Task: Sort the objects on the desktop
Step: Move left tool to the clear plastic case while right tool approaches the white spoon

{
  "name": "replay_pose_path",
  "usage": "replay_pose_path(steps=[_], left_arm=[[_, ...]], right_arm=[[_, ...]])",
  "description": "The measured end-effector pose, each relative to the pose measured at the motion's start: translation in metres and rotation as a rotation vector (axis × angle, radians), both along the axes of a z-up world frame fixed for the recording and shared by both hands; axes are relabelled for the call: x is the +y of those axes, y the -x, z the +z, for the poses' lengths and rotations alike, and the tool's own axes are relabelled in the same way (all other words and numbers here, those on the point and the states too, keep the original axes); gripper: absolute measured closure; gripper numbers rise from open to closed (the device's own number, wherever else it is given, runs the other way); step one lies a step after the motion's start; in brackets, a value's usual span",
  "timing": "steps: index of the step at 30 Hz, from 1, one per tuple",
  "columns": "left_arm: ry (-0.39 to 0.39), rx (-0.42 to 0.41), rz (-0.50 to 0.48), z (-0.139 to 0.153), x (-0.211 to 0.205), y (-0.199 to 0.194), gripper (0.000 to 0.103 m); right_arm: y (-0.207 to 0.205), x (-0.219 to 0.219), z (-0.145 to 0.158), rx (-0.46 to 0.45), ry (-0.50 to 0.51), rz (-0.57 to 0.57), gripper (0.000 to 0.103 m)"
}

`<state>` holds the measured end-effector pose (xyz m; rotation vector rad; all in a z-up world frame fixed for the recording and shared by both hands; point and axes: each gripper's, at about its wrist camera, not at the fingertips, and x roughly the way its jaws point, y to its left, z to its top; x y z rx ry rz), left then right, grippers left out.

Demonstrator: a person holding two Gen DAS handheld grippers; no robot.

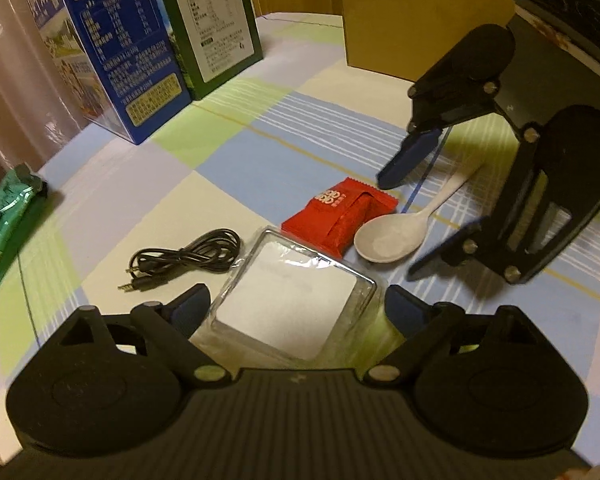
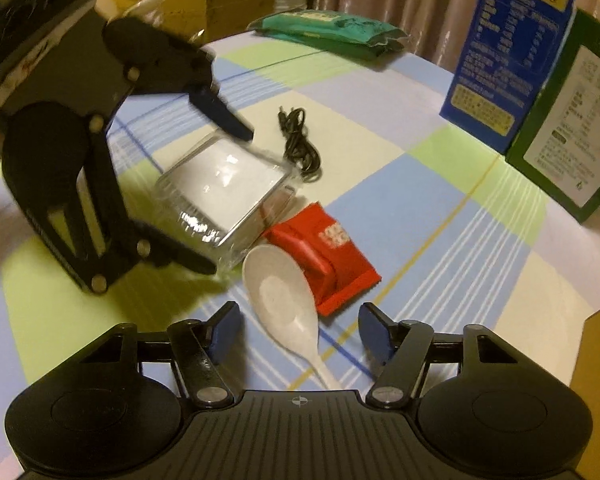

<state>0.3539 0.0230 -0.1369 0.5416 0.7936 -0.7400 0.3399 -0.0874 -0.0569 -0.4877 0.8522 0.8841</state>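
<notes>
The counter [image 1: 260, 148], covered by a checked cloth in pale blue, green and cream, carries every item. At its far edge stand a tall blue printed carton [image 1: 112, 52] and a dark green printed carton [image 1: 212, 24]; a plain brown cardboard box [image 1: 416, 24] stands to one side, and a flat green foil packet [image 2: 332, 32] lies well apart from the central group.

The central group, largest first:
- Clear plastic square box with a white insert [image 1: 296, 300], flat on the cloth. It lies between the blue pads of the left claw [image 1: 296, 312], which straddle it with a visible gap on each side; this claw is released, not gripping.
- Red foil sachet [image 2: 328, 256], just beside the clear box and touching the spoon bowl.
- White plastic spoon [image 2: 288, 308], bowl away from the right claw [image 2: 298, 332], handle running back between its pads. Its long axis lies roughly along the claw's pointing direction, slightly skewed. The pads stand clear of the handle on both sides; this claw is released.
- Coiled black cable with plug ends [image 1: 188, 260], beside the clear box, nearer the left claw.

Both claws pitch steeply downward, close above the cloth. Judgement: each hand is nearest its own item, and the spoon grip requires the pads to close across the narrow handle
</notes>
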Motion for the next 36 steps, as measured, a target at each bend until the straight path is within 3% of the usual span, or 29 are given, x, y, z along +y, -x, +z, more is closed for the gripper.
replay_pose_path(steps=[4,5,6,7,12,17,22,26,29,30,33,36], left_arm=[[0.015,0.003,0.02,0.0,0.003,0.003,0.02],[0.019,0.002,0.031,0.001,0.005,0.005,0.027],[0.021,0.002,0.043,0.001,0.006,0.008,0.028],[0.022,0.003,0.051,0.001,0.007,0.011,0.029],[0.011,0.021,0.108,0.001,0.006,0.034,0.037],[0.022,0.048,0.178,0.004,0.001,0.072,0.037],[0.045,0.076,0.228,0.008,-0.008,0.118,0.037],[0.063,0.093,0.268,0.01,-0.018,0.153,0.037],[0.076,0.092,0.291,0.01,-0.024,0.173,0.036],[0.08,0.091,0.291,0.01,-0.025,0.179,0.036],[0.093,0.061,0.299,0.011,-0.026,0.194,0.029],[0.14,0.031,0.325,0.015,-0.021,0.205,0.026]], right_arm=[[0.004,0.002,0.004,-0.009,0.007,0.025,0.052],[0.008,0.003,0.004,-0.015,0.015,0.037,0.053],[0.012,0.003,0.004,-0.021,0.021,0.048,0.056],[0.015,0.004,0.003,-0.016,0.023,0.06,0.066],[0.03,0.0,0.005,0.03,0.015,0.02,0.09],[0.054,-0.014,0.009,0.059,0.027,-0.073,0.093],[0.08,-0.045,0.015,0.194,-0.031,-0.293,0.099],[0.113,-0.07,0.017,0.281,-0.087,-0.436,0.099],[0.14,-0.076,0.02,0.25,-0.11,-0.411,0.097],[0.147,-0.076,0.021,0.24,-0.12,-0.395,0.09],[0.17,-0.084,0.023,0.165,-0.122,-0.374,0.045],[0.181,-0.09,0.019,0.125,-0.142,-0.345,0.044]])
